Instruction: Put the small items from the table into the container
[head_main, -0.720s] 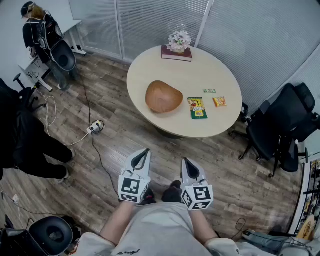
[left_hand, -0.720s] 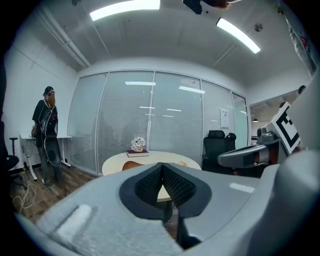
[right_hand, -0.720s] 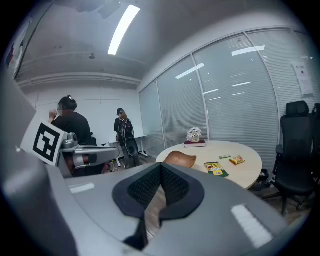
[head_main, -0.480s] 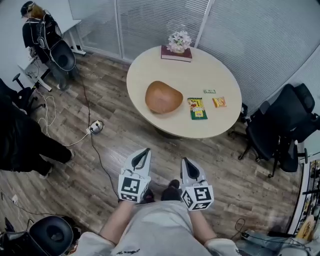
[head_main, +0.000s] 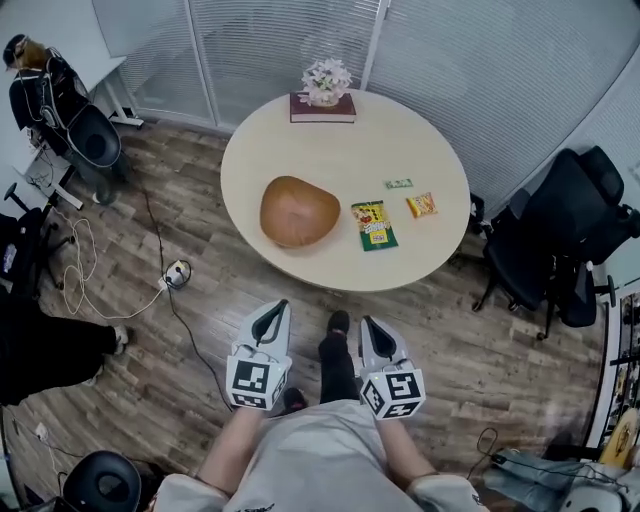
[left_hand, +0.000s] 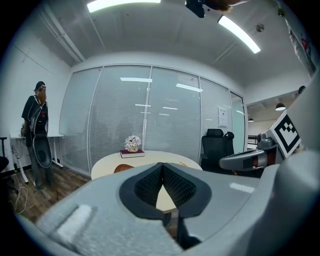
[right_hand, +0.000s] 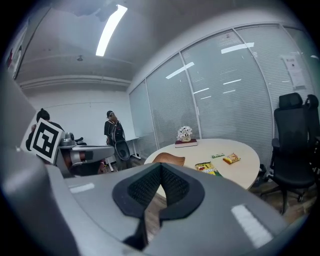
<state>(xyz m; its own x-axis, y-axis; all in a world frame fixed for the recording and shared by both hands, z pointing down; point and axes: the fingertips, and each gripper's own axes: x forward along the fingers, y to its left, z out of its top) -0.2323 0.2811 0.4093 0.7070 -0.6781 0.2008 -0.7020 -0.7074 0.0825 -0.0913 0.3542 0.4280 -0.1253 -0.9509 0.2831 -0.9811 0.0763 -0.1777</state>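
claws hang side by side over the wood floor (head_main: 200, 300), short of the round tabletop (head_main: 300, 150). the left claw (head_main: 272, 312) is pinched together on nothing. ahead on the tabletop sits a brown bowl (head_main: 298, 211); just right of it lies a yellow-green snack packet (head_main: 372, 224), then a small green packet (head_main: 398, 184) and an orange packet (head_main: 421, 205), none in the bowl. the right claw (head_main: 372, 325) is likewise closed tight and empty.
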